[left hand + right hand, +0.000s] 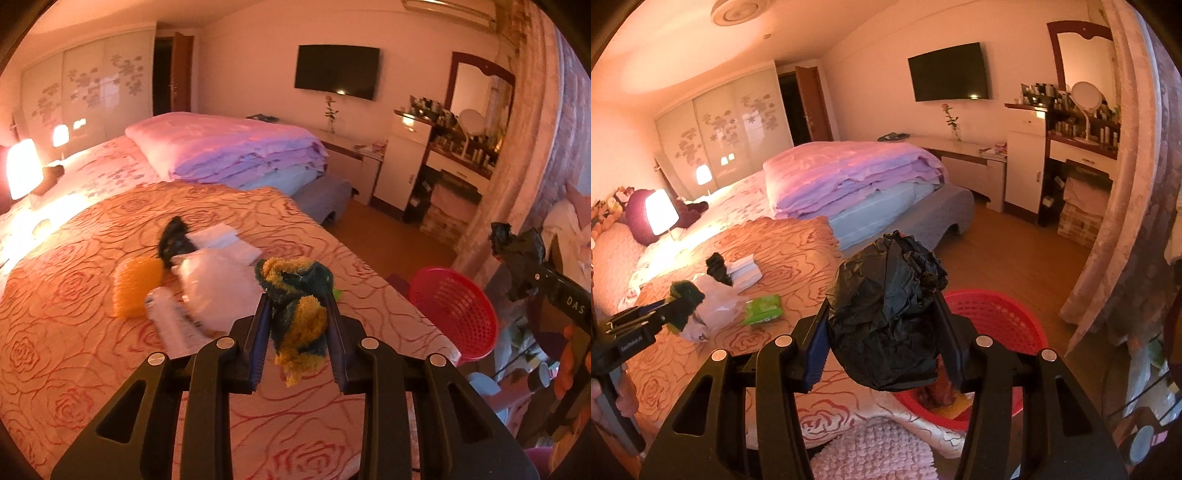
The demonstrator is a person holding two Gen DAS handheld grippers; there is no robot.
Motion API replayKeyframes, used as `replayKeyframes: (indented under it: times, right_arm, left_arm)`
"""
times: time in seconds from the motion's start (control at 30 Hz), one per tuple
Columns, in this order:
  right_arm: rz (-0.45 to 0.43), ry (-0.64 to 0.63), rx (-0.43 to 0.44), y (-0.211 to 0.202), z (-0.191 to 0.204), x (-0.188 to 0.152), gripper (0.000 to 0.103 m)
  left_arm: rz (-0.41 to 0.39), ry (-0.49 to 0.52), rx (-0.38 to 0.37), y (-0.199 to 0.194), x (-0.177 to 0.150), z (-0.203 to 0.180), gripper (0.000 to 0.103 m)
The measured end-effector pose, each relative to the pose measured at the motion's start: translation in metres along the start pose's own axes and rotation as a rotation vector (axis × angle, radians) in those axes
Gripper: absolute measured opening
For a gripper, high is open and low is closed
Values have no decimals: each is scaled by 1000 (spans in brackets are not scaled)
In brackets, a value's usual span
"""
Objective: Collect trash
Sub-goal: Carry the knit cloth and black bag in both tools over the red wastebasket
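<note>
1. The left tool (297, 317) is pinching a crumpled yellow-and-dark-green fuzzy cloth (299, 314) between its blue-padded fingers (258, 339), held above the bed with the orange rose-patterned bedspread (74, 350), near its right edge.
2. The right tool (886, 332) is pinching a crumpled black plastic bag (886, 310), held over the bed's edge just beside the red perforated plastic basket (1004, 321) on the floor.
3. The red basket stands on the wooden floor close against the right side of the bed; something brownish lies in its bottom, too hidden to identify.
4. On the bedspread, toward its middle, lie:
   - a translucent white plastic bag (218, 291)
   - an orange ribbed block (135, 291), touching the bag's left side
   - a small black crumpled wad (171, 236) beside folded white paper (225, 240)
   - a green flat packet (762, 308), nearer the right edge
</note>
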State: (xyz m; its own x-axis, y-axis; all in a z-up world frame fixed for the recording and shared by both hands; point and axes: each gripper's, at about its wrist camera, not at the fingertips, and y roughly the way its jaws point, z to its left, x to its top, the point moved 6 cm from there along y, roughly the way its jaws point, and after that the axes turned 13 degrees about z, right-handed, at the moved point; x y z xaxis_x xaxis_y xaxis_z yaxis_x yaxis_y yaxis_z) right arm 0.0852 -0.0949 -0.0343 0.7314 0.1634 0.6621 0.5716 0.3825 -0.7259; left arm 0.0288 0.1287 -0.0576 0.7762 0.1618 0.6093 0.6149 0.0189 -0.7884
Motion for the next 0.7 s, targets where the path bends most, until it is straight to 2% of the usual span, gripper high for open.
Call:
replayKeyframes:
  times: [0.7]
  right_arm:
    - [-22, 59, -75, -5, -38, 8, 49]
  left_arm:
    - [44, 125, -76, 33, 29, -71, 27]
